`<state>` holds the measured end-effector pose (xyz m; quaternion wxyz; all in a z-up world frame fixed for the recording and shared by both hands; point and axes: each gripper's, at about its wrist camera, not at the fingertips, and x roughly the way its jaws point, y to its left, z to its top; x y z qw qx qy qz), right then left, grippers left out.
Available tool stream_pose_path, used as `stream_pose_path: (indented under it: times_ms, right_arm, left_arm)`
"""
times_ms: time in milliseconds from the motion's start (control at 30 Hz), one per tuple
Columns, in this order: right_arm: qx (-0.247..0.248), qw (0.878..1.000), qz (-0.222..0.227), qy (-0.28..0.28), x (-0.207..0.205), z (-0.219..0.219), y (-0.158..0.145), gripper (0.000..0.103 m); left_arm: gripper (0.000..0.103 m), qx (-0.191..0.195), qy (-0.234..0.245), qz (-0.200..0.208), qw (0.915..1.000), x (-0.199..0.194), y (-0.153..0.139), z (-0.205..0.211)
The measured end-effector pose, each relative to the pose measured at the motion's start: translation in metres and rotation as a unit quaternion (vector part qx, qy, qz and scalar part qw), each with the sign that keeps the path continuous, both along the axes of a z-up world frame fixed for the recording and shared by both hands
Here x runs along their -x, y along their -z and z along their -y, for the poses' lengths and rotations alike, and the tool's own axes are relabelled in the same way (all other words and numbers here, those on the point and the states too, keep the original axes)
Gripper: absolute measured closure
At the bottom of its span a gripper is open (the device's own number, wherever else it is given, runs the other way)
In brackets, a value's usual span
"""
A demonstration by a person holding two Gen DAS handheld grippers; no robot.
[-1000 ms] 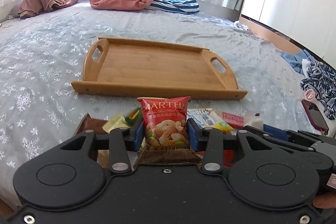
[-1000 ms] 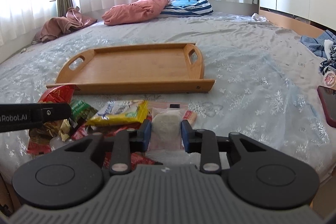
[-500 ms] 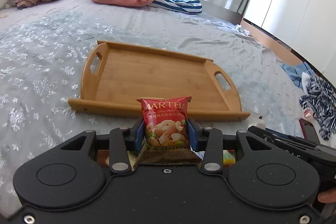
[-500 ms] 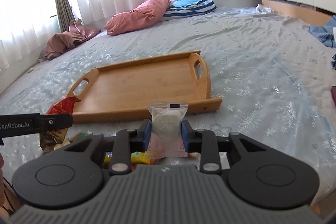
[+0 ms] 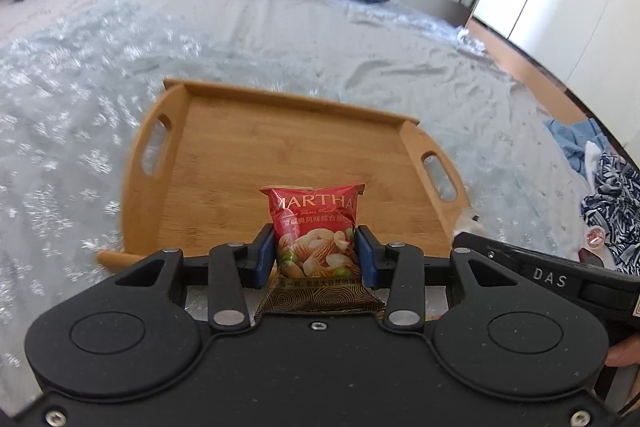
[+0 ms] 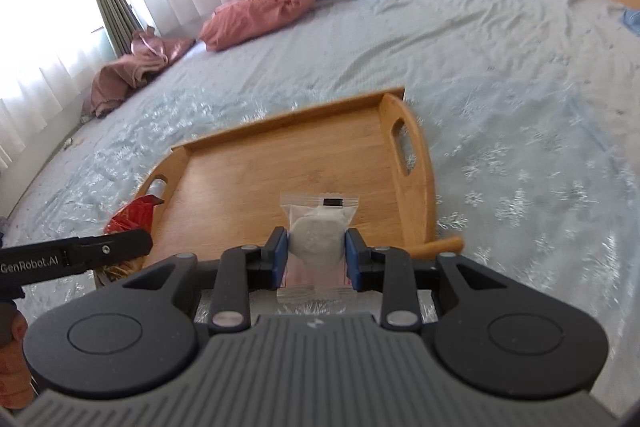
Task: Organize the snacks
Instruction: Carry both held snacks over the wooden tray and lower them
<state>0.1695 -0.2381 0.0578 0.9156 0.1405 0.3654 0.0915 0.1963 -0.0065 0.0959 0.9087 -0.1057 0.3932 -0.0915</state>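
- Two snacks in transit: both grippers have come forward from the snack pile, and the bamboo tray (image 5: 248, 163) now sits right under them; pile gone from view.
- left gripper (image 5: 316, 259) clenched on red nut packet (image 5: 316, 227), held upright above the tray's near edge.
- right gripper (image 6: 316, 255) pinching clear-wrapped white cake (image 6: 318, 231), also over the tray.
- Placement looks next; tray floor bare.
- Packet glossy, crinkly foil; wrapper thin film, cake round, soft-looking; tray rigid, raised rim, cut-out handles; bedsheet (image 5: 80, 75) wrinkled.
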Motion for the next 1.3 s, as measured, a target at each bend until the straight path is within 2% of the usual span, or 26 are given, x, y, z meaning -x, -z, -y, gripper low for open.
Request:
stream_pose_path:
  times_ms: [167, 333, 533, 867, 1300]
  right_arm:
    - [0.003, 1.000, -0.026, -0.014, -0.034, -0.006, 0.009, 0.068]
    - [0.020, 0.999, -0.037, -0.026, -0.057, -0.014, 0.011, 0.068]
    - [0.049, 0.997, -0.060, -0.031, -0.081, -0.020, 0.021, 0.068]
    - [0.061, 0.995, -0.074, -0.034, -0.089, -0.024, 0.035, 0.068]
    - [0.072, 0.994, -0.074, -0.039, -0.087, -0.027, 0.038, 0.067]
  left_arm:
    - [0.063, 0.013, -0.010, -0.033, 0.9993, -0.036, 0.015, 0.008]
    - [0.063, -0.026, -0.017, -0.049, 0.9983, -0.063, 0.030, 0.020]
    - [0.063, -0.041, -0.021, -0.068, 0.9967, -0.081, 0.045, 0.027]
    - [0.063, -0.059, -0.018, -0.069, 0.9957, -0.086, 0.055, 0.033]
    - [0.063, -0.071, -0.013, -0.065, 0.9952, -0.090, 0.061, 0.036]
